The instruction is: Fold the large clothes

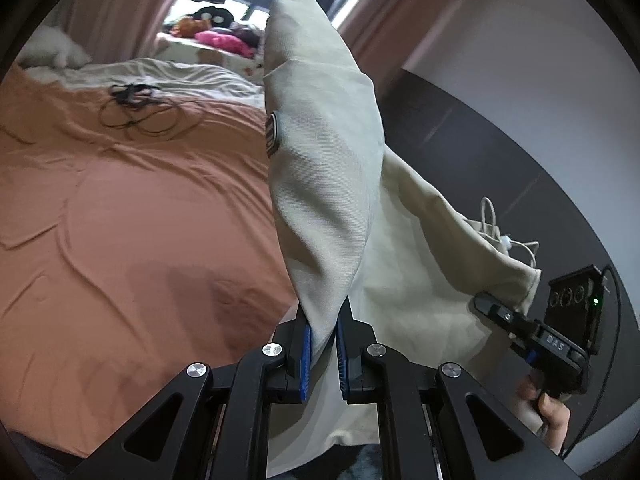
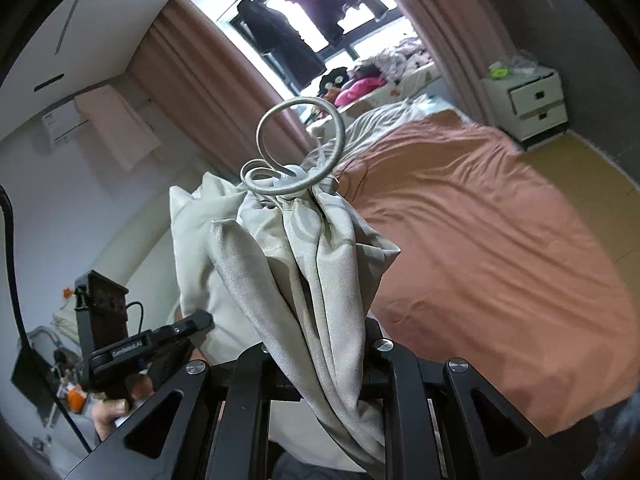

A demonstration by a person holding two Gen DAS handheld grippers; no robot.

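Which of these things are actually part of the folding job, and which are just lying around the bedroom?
Part of the job:
- beige garment
- left tool, shut on it
- right tool, shut on it
- bed

Just lying about:
- black cables
- pink clothes
- white drawers

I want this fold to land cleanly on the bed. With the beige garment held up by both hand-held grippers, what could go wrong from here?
1. The white drawstring cord loops loose above the right hand-held gripper and may get trapped inside the fold.
2. The beige fabric garment hangs bunched and twisted, so it could land creased.
3. The tangled black cable on the orange bedsheet could snag it.
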